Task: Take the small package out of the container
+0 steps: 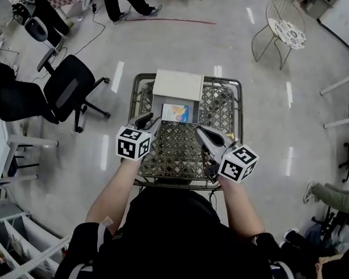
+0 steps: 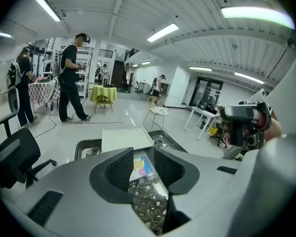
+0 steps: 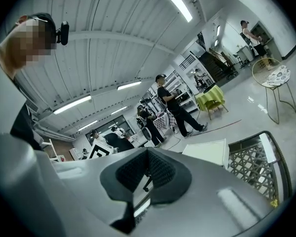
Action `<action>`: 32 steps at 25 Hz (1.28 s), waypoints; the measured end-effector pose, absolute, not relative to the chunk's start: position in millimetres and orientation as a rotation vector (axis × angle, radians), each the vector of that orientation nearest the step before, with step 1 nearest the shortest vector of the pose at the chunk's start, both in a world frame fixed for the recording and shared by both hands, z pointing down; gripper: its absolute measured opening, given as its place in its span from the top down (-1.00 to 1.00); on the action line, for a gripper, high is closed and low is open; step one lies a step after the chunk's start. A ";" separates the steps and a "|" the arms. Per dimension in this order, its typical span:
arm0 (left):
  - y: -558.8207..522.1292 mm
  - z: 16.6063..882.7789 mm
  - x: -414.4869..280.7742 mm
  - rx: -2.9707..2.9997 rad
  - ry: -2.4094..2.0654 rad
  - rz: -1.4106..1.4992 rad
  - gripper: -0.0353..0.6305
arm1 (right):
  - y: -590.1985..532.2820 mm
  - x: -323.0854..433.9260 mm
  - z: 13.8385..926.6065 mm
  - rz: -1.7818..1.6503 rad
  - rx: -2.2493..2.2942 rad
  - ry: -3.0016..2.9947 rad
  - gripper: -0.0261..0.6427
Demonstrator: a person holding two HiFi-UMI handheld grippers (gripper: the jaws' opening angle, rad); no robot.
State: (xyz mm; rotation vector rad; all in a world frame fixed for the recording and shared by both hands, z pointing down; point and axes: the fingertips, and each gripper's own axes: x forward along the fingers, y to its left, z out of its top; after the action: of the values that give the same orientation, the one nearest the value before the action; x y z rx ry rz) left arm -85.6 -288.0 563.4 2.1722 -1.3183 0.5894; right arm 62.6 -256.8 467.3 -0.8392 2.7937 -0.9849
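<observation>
Small package [image 1: 175, 113], printed blue and yellow, lies flat on the mesh floor of the container [image 1: 221, 106], in its far half. It is not yet gripped.

Step in hand, as I judge it: the approach for the pick. The left gripper [image 1: 150, 120] is over the container's left side, jaws spread with nothing between them. Its own view shows the package straight ahead through the gap. I would carry it forward and down along that line, take the package by its near edge, and close only once both pads bracket it. The package lies flat, so a shallow angle is advisable, and the open mesh could catch a jaw tip.

The right gripper [image 1: 201, 131] hangs over the right side, jaws pressed together and holding nothing.

Contents, by size:
- The container is a wire-lattice basket.
- A white box [image 1: 178, 85] sits at its far end, apparently reaching over the far rim.
- The package lies just near of that box; I cannot tell whether they touch.
- I see nothing else inside.
</observation>
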 end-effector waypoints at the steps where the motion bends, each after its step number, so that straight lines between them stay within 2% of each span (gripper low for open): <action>1: -292.6 573.1 -85.5 2.160 -1.302 0.605 0.54 | -260.2 60.7 468.6 -0.992 -0.849 2.793 0.89; 7: -321.0 634.1 -80.5 2.079 -1.201 0.662 0.45 | -270.8 49.7 496.0 -1.087 -0.872 2.823 0.89; 19: -351.7 740.8 -73.4 1.986 -1.008 0.963 0.34 | -281.8 46.4 546.0 -1.264 -0.920 2.804 0.89; 32: -371.3 772.2 -74.6 1.882 -0.955 1.154 0.30 | -286.3 57.4 564.9 -1.319 -0.945 2.725 0.89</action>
State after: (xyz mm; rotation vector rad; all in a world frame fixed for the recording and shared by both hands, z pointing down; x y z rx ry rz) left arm -74.6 -371.3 772.2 1.8823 -0.9550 1.1539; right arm 57.4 -286.3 564.9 -0.9446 2.7250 -1.3194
